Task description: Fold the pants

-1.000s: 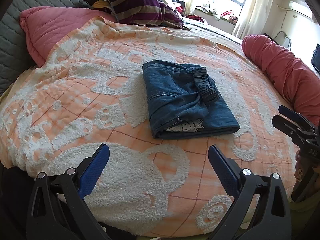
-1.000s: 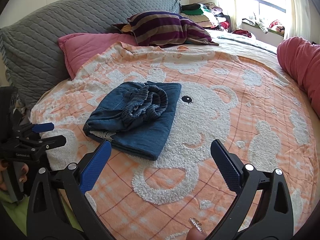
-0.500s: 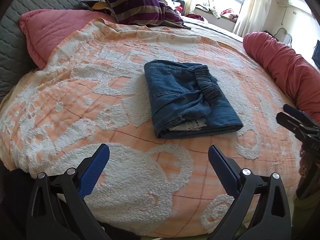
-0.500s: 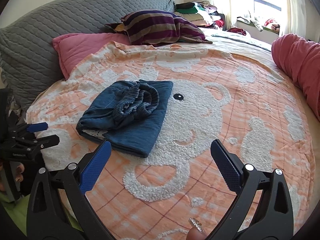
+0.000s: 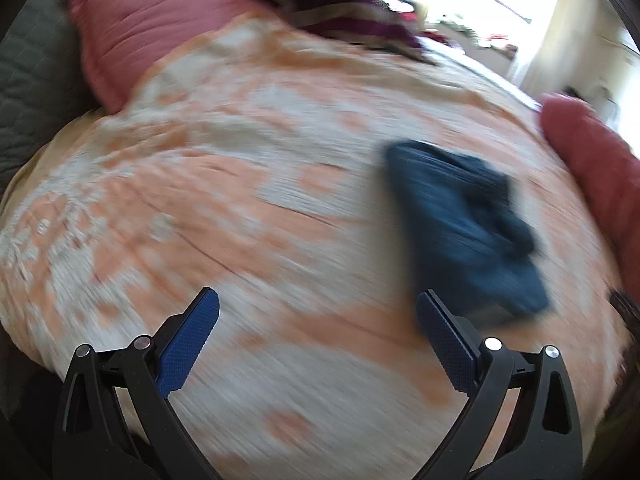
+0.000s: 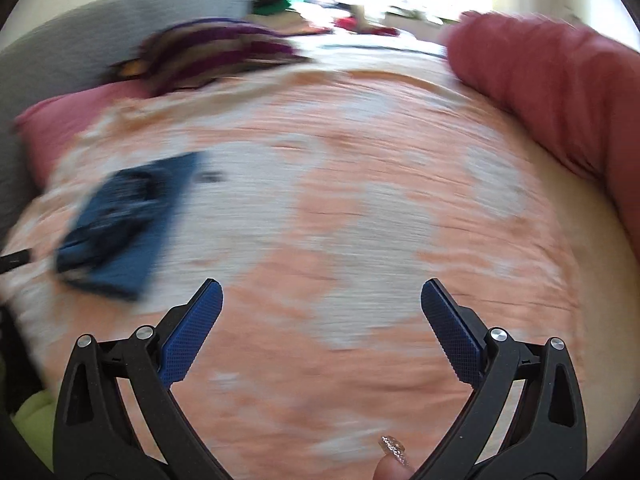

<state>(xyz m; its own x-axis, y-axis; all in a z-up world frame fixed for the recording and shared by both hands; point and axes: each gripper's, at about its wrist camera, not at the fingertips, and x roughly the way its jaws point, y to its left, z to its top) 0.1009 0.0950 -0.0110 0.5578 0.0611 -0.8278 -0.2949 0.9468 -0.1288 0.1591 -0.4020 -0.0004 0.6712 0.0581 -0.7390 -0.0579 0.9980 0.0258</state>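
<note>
1. The pants (image 5: 464,224) are dark denim blue.
2. The bedspread (image 5: 240,208) is orange-peach with fluffy white patches and thin dark grid lines.
3. Each hand-held gripper, left (image 5: 318,314) and right (image 6: 322,300), is black with textured blue pads (image 6: 192,334).
4. Far ahead, a pillow (image 5: 136,28) is pink, a cushion (image 6: 216,48) is striped purple and tan, and a headboard (image 6: 80,44) is grey.
5. A red-pink bolster (image 6: 560,88) lies to the right.

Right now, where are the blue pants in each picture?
Left wrist view: the folded blue pants lie right of the middle on the orange bedspread, past the open left gripper.
Right wrist view: the pants lie at the left side, past the open right gripper.
Shared landmark: the striped pillow at the far end of the bed. Both pictures are blurred.
</note>
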